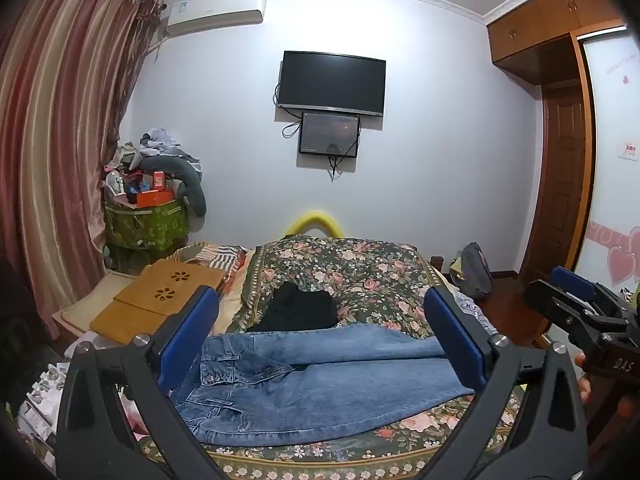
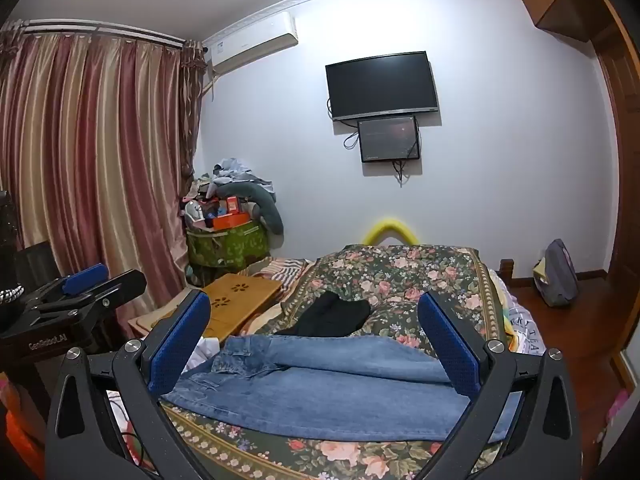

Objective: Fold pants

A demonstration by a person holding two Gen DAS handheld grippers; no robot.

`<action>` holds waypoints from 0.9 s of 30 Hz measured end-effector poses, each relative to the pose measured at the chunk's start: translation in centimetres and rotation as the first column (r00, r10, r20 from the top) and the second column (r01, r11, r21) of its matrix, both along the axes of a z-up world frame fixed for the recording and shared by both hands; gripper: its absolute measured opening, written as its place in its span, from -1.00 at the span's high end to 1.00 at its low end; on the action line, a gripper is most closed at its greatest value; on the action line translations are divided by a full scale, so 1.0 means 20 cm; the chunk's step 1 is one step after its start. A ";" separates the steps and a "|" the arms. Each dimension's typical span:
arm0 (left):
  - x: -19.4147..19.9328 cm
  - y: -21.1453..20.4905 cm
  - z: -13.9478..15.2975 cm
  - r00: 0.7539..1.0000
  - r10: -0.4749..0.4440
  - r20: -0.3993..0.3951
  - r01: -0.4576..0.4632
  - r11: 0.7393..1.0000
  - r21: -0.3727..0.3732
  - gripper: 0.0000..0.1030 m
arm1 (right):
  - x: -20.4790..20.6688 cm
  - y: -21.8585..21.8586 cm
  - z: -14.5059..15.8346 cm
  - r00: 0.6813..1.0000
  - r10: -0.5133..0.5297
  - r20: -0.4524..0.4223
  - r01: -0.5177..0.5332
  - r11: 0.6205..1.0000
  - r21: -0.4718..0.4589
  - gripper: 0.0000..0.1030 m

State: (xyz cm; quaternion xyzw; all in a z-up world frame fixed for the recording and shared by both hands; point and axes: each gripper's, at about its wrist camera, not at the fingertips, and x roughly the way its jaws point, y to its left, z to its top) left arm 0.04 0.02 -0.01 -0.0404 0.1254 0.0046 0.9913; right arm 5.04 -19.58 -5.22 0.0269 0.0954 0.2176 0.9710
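On the floral bedspread (image 1: pixel 360 272) in front of me lie the blue jeans (image 1: pixel 320 384), spread flat across the near part of the bed with the waistband toward my left and the legs running off to my right. The upper leg lies partly over the lower one, and the fly and pocket seams show near the waist (the denim there is rumpled). Just beyond the jeans, and touching their far edge, sits a black garment (image 1: pixel 300 312) in a loose heap.

My left gripper (image 1: pixel 320 344) hangs above the jeans with its blue-padded fingers (image 1: pixel 188 340) spread wide, nothing between them. My right gripper (image 2: pixel 316 348) is the same: fingers wide apart, framing the jeans without touching them that I can tell. Each tong shows at the edge of the other's view, side by side.

To the left of the bedspread a wooden lap tray (image 1: pixel 160 296) with flower cut-outs rests on striped bedding. Past it, in the corner by the striped curtain (image 1: pixel 60 140), a green box (image 1: pixel 148 224) is piled with clothes and small cartons. On the far wall hangs a dark TV (image 1: pixel 332 82), a smaller screen (image 1: pixel 329 134) just under it, and an air conditioner (image 1: pixel 216 8) up near the ceiling. A grey backpack (image 2: pixel 558 274) stands on the wooden floor to the right.
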 end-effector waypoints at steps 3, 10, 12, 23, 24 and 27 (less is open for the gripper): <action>0.00 0.00 -0.01 1.000 0.006 0.003 -0.006 1.000 0.010 -1.00 | 0.00 0.00 0.00 1.000 -0.001 0.000 0.001 1.000 0.000 -1.00; 0.03 0.02 -0.03 1.000 -0.002 0.004 0.002 1.000 0.007 -1.00 | 0.01 0.03 -0.02 1.000 -0.006 0.000 0.006 1.000 -0.005 -1.00; 0.04 0.02 -0.04 1.000 -0.002 0.005 0.002 1.000 0.010 -1.00 | 0.02 -0.01 -0.03 1.000 -0.013 0.004 0.013 1.000 -0.009 -1.00; 0.02 -0.03 0.01 1.000 -0.008 0.026 0.007 0.999 0.036 -1.00 | 0.01 -0.02 -0.02 0.999 -0.040 0.003 0.040 0.999 -0.004 -1.00; 0.02 -0.03 0.00 1.000 -0.008 0.028 0.007 0.999 0.038 -1.00 | 0.01 -0.02 -0.02 0.999 -0.041 0.003 0.041 0.999 -0.001 -1.00; 0.02 -0.05 0.00 0.999 -0.001 0.032 -0.001 0.999 0.052 -1.00 | -0.02 -0.01 -0.01 0.999 -0.046 0.005 0.046 0.999 -0.002 -1.00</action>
